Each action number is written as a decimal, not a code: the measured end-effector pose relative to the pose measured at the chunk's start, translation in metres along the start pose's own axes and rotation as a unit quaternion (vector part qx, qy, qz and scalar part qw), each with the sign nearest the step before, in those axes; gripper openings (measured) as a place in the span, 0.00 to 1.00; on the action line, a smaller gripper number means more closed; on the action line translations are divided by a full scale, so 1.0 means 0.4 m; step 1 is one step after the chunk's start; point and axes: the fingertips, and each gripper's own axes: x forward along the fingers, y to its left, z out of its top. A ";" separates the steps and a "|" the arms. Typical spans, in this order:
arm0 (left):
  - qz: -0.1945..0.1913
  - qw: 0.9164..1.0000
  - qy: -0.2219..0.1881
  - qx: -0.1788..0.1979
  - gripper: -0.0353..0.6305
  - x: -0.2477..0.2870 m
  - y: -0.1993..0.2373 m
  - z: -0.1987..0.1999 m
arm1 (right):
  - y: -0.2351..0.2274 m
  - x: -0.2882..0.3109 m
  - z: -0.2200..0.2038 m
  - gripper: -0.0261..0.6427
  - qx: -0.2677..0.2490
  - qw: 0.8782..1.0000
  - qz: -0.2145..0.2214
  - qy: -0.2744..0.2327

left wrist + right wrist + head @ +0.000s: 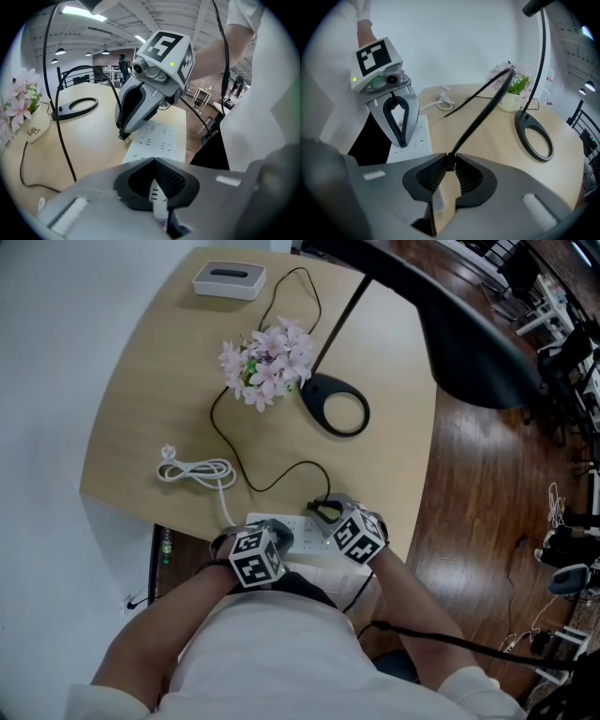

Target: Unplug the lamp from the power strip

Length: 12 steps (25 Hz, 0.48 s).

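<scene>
The white power strip (pixel 298 542) lies at the table's near edge. My left gripper (pixel 273 540) is shut, and its fingertips (pixel 400 140) stand pressed on the strip's top (pixel 157 140). At the strip's far edge my right gripper (pixel 325 513) is shut on the black lamp plug (pixel 449 161), with its fingertips (pixel 123 135) holding it there. I cannot tell whether the pins are still in a socket. The black cord (pixel 272 479) curves from the plug back across the table to the lamp's ring base (pixel 336 409).
A pot of pink flowers (pixel 267 362) stands left of the lamp base. Near the table's left edge lies a coiled white cable (pixel 197 470), and a white box (pixel 229 279) sits at the far end. The black lamp head (pixel 469 334) hangs over the right side.
</scene>
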 end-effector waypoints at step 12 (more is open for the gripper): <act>0.048 0.991 -0.087 -0.086 0.06 -0.119 -0.037 0.043 | -0.017 -0.054 -0.038 0.21 0.057 0.997 -0.051 0.000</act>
